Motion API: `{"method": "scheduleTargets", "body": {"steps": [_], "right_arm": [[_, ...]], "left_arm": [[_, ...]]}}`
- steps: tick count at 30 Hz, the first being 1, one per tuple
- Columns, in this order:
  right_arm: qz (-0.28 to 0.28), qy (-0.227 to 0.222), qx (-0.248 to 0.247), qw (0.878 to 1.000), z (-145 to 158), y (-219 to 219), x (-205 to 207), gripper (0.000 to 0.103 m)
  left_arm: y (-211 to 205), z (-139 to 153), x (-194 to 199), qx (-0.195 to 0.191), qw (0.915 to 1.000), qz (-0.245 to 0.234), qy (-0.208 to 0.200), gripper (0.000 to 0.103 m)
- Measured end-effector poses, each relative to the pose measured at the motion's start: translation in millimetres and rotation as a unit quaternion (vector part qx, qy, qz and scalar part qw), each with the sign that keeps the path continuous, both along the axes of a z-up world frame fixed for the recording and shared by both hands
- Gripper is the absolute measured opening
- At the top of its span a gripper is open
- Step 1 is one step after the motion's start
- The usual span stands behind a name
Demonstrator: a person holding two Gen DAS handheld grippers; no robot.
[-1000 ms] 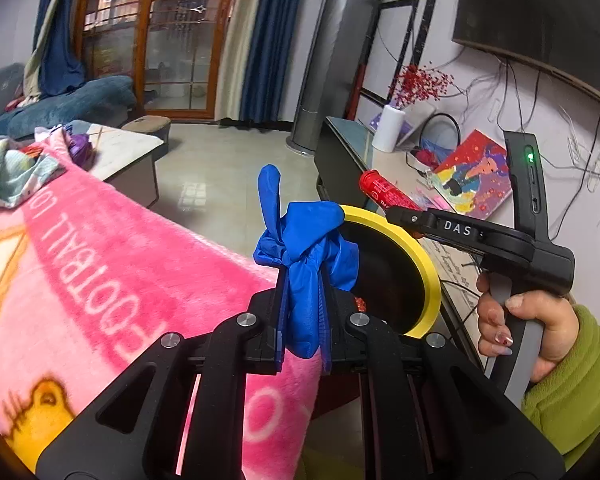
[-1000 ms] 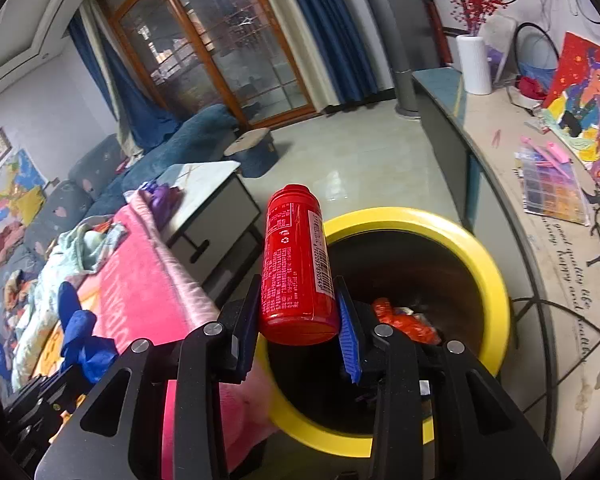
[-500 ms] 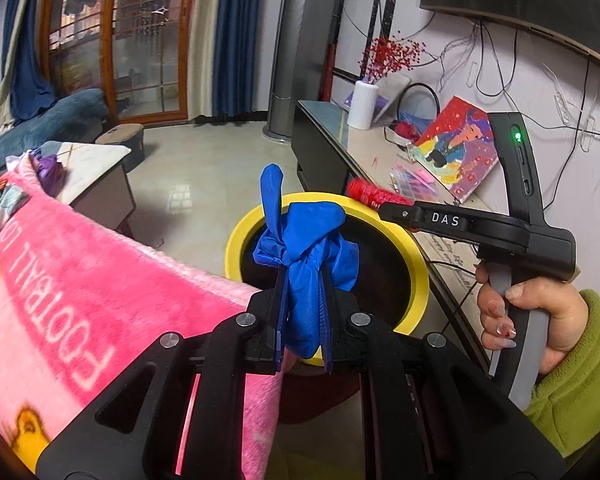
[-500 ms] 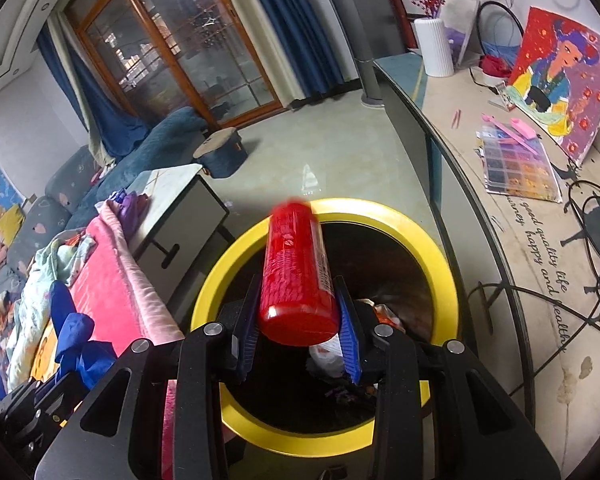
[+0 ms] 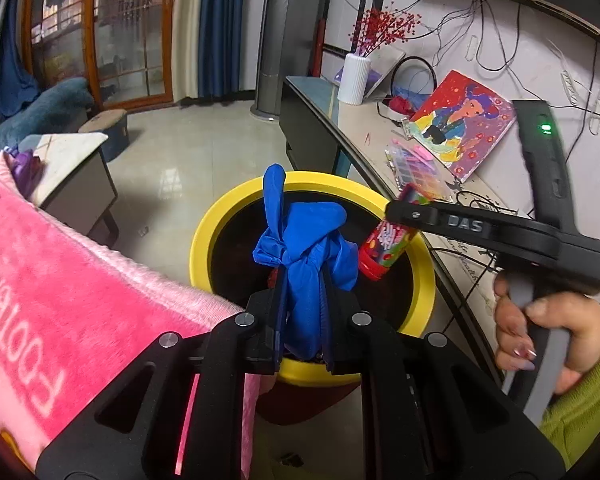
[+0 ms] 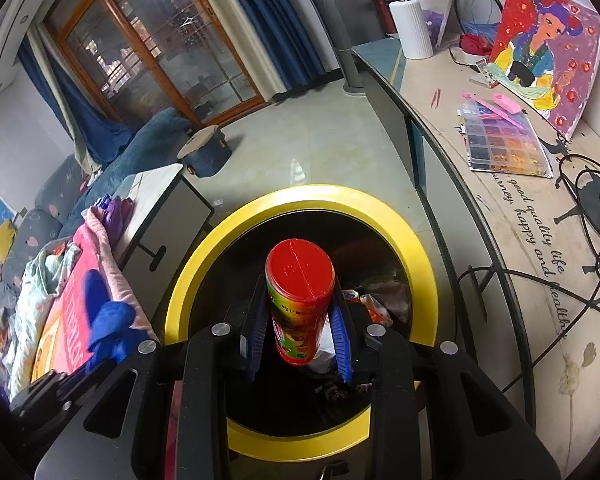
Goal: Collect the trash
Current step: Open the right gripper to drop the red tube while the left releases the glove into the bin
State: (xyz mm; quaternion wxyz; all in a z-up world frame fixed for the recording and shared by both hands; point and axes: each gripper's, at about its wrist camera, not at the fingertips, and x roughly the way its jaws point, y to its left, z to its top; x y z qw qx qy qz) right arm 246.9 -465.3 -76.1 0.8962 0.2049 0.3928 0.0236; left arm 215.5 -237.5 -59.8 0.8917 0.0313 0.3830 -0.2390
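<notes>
Gripping a knotted blue glove (image 5: pixel 306 268), the left gripper (image 5: pixel 302 320) hangs at the near rim of the yellow-rimmed bin (image 5: pixel 204 236), beside a pink blanket (image 5: pixel 80 300). The glove stands up between the clenched jaws, over the bin's dark mouth. The right gripper (image 6: pixel 300 332) is above the same bin (image 6: pixel 420 264) with a red can (image 6: pixel 300 300) between its blue pads (image 6: pixel 342 340); the pads stand a little apart from the can's sides, and I cannot tell whether they grip it. The can tilts bottom-down over crumpled wrappers (image 6: pixel 374 304) in the bin. A right hand (image 5: pixel 540 328) grasps that gripper's handle. Along the right runs a counter (image 6: pixel 500 216) with a bead box (image 6: pixel 504 148) and a painting (image 6: pixel 548 52).
</notes>
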Motion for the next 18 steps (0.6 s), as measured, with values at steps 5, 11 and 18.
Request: {"method": "scheduleTargets", "body": {"steps": [5, 11, 18], "right_arm": [[-0.008, -0.006, 0.004, 1.0, 3.3, -4.9, -0.3, 0.027], [-0.009, -0.01, 0.01, 1.0, 5.1, -6.1, -1.3, 0.028], [-0.012, -0.009, 0.021, 1.0, 5.7, -8.0, -2.4, 0.042]], "left_arm": [[-6.7, -4.3, 13.5, -0.005, 0.9999, 0.001, 0.011, 0.01], [-7.8, -6.1, 21.6, -0.011, 0.9998, 0.007, 0.016, 0.027], [1.1, -3.4, 24.2, -0.015, 0.9994, 0.025, 0.016, 0.056]]}}
